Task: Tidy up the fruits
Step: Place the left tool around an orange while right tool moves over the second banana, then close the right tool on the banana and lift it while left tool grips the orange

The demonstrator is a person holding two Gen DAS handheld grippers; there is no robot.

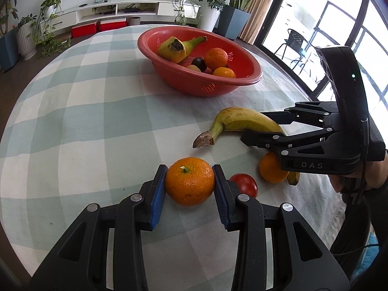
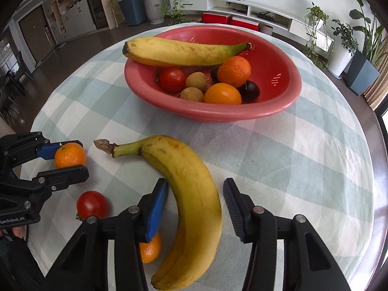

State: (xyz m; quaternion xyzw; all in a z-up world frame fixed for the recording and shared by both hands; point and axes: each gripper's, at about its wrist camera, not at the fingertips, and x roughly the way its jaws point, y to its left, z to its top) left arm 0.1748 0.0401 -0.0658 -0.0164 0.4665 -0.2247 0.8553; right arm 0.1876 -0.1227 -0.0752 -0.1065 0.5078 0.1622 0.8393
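Note:
My left gripper [image 1: 189, 169] is shut on a tangerine [image 1: 190, 181], its blue pads pressing both sides, just over the checked cloth. The right wrist view shows this left gripper [image 2: 82, 156] and tangerine [image 2: 70, 156] at the left. My right gripper [image 2: 195, 184] straddles a large banana [image 2: 194, 194] lying on the cloth; the left pad is close to the peel and a gap shows at the right pad, so it is open. A red bowl [image 1: 242, 82] [image 2: 218, 116] at the back holds a banana, oranges, a tomato, dark plums and small brown fruits.
A tomato [image 1: 245, 184] [image 2: 92, 205] and a second orange [image 1: 271, 169] [image 2: 150, 249] lie on the cloth between the two grippers. The round table's edge [image 2: 363, 194] curves near on the right. Plants and a white media unit stand beyond.

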